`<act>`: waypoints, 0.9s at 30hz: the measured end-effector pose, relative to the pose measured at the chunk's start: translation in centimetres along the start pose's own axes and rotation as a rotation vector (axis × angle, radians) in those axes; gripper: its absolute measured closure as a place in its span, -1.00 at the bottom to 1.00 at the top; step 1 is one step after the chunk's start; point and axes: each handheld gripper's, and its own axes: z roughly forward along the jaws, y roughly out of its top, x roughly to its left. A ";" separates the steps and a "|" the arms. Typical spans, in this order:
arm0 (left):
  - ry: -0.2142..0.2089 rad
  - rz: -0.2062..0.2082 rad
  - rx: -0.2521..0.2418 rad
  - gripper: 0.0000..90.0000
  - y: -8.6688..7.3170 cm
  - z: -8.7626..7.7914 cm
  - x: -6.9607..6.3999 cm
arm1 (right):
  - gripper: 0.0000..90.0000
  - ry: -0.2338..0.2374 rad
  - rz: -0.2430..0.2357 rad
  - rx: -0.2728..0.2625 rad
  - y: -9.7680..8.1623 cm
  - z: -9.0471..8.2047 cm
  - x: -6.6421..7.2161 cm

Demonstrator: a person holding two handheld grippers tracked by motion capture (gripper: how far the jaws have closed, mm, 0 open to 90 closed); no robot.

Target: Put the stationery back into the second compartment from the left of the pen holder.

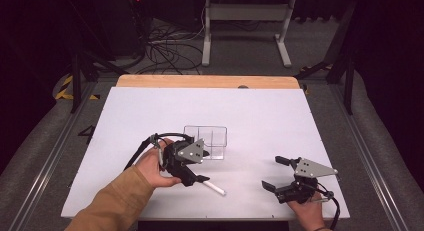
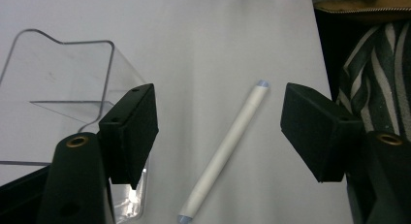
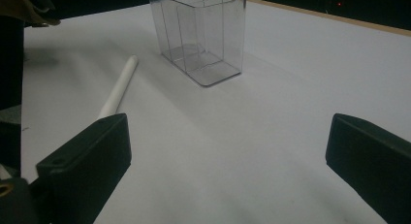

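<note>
One white marker (image 2: 224,153) is lying flat on the white table (image 1: 260,116), between the spread jaws of the left tongs (image 2: 218,132); neither pad is touching it. The left tongs are straddling the barrel crosswise, which suits a pinch across its middle. In the high view the marker (image 1: 214,187) is sitting just in front of the clear divided organizer (image 1: 206,141), near it but apart. This organizer (image 2: 63,103) is standing upright beside the left jaw, so that jaw is working close to the plastic wall and could nudge it on closing. The right tongs (image 1: 278,172) are resting at the table's near right corner, jaws spread and holding nothing, well apart from the marker (image 3: 118,88) and organizer (image 3: 201,35).
</note>
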 end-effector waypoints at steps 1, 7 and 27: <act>-0.002 -0.004 0.004 -0.32 -0.1 0.2 -0.1 | -0.94 0.000 0.000 0.000 0.0 0.0 0.0; -0.025 -0.019 0.015 -0.31 -0.6 1.3 -0.4 | -0.94 0.002 0.000 0.001 0.0 0.0 0.0; -0.082 -0.037 0.046 -0.29 -2.8 4.4 -1.6 | -0.94 0.008 -0.004 0.001 0.0 0.0 0.1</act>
